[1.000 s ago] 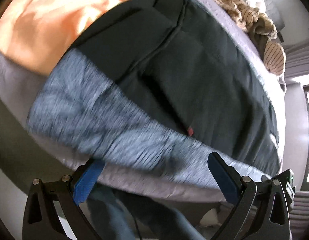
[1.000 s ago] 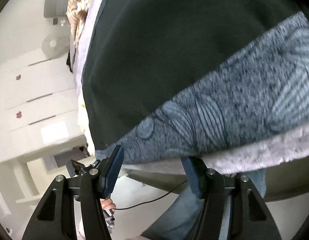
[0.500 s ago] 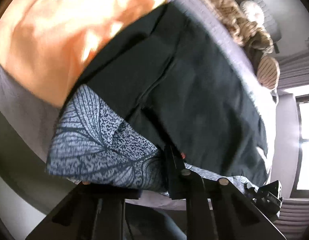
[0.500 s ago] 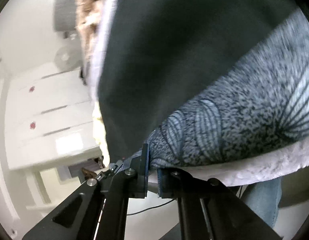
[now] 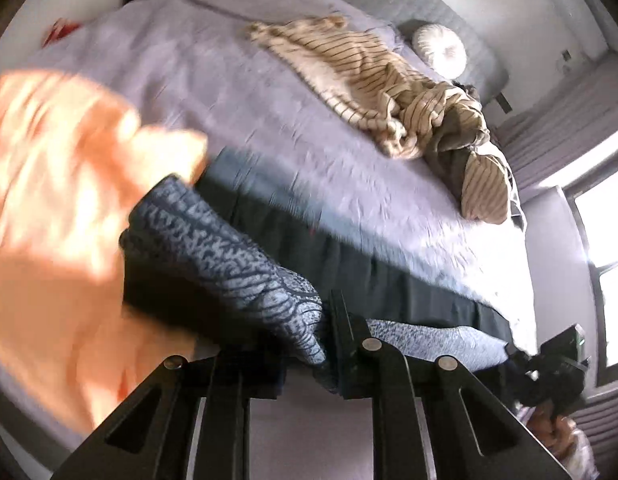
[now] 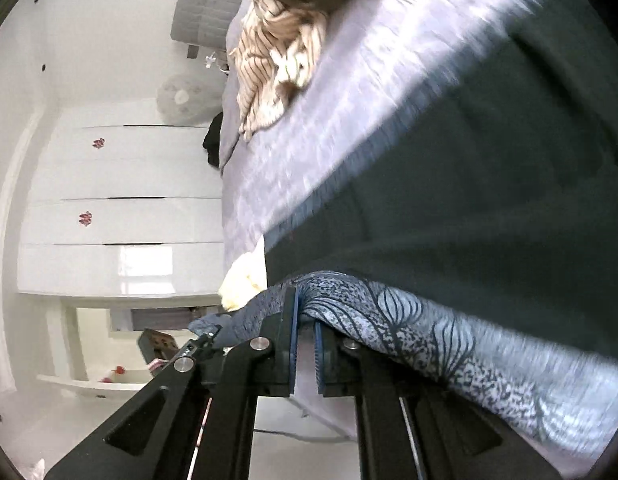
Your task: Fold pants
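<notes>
Both the left gripper (image 5: 323,344) and right gripper (image 6: 305,344) are clamping the patterned waistband (image 6: 429,320) of the pants (image 6: 489,208), lifting it over the bed (image 5: 269,92), so the first fold is only starting.

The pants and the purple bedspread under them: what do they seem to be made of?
The pants look like soft matte knit, probably jersey: dark body, with a speckled grey leaf-print waistband that drapes limply where the right gripper pinches it. The bedspread looks like plush fleece, judging by its fuzzy nap, though blur leaves that open.
</notes>
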Action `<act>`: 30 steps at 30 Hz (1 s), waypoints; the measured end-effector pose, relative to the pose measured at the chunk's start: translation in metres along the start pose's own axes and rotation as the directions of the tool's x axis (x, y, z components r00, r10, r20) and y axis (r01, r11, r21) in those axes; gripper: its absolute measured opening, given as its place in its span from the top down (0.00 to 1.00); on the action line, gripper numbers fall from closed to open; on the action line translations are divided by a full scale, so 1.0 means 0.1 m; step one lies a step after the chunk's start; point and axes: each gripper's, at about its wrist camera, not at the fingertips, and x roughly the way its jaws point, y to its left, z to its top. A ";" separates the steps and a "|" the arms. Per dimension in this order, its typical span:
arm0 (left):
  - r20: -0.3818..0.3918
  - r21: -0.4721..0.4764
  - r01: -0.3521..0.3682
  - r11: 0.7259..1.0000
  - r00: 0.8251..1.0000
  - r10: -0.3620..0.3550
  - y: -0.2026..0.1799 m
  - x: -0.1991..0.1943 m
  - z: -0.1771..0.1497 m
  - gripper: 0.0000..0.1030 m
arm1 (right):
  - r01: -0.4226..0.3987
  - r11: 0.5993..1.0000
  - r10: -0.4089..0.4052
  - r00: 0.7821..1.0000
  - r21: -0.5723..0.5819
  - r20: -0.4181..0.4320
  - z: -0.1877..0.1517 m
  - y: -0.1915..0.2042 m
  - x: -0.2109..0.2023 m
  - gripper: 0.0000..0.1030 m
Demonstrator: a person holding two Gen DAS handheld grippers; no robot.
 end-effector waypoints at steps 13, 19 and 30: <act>-0.077 0.037 -0.181 0.983 0.980 0.183 0.31 1.13 0.75 0.65 | 0.258 0.965 -0.258 0.966 0.040 -0.008 1.14 -0.36 1.25 0.90; 0.032 0.104 -0.216 0.971 0.976 0.214 0.21 0.58 0.75 0.30 | 0.212 0.975 -0.213 0.977 -0.063 -0.016 0.88 0.11 1.09 0.70; -0.071 0.207 -0.323 0.924 0.937 0.343 0.15 1.37 0.66 0.29 | 0.345 0.925 -0.356 0.933 -0.158 -0.049 0.98 0.15 1.76 0.73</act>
